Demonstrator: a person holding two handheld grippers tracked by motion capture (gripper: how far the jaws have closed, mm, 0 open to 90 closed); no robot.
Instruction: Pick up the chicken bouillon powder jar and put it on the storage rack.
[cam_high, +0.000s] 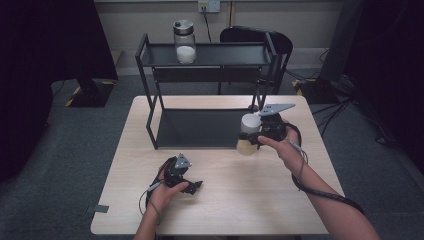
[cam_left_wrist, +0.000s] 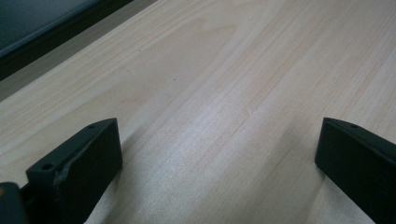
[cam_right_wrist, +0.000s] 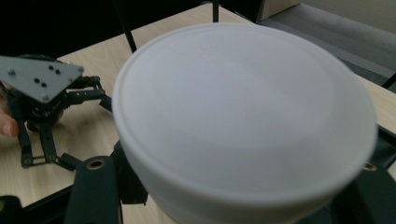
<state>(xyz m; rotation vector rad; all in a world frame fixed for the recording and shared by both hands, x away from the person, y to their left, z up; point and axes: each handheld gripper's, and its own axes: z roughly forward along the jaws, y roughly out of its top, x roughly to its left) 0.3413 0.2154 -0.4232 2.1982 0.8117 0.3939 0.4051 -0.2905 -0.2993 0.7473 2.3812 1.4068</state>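
The white-lidded jar (cam_high: 248, 134), with its pale brownish lower part, sits clamped between the jaws of the right gripper (cam_high: 256, 136), raised just off the table (cam_high: 225, 200) near the front right corner of the black shelf rack (cam_high: 150, 90); in the right gripper view its lid (cam_right_wrist: 245, 116) looms large, with a black jaw pressed in on each side below the rim. The left gripper (cam_high: 192, 186) rests low on the table nearer the person, its jaws spread wide with bare wood between them and nothing held. On the rack's top shelf stands a glass jar (cam_high: 184, 42) with white contents and a metal lid. The likely aim looks to be setting the held jar on the rack. The risk is in the grip: it sits high, close under the lid, so the weight hangs below and a quick swing could tip or slip the jar. The rack's right posts and top rail stand close to the path too, and a knock there could jolt the jar loose or nudge the glass one.
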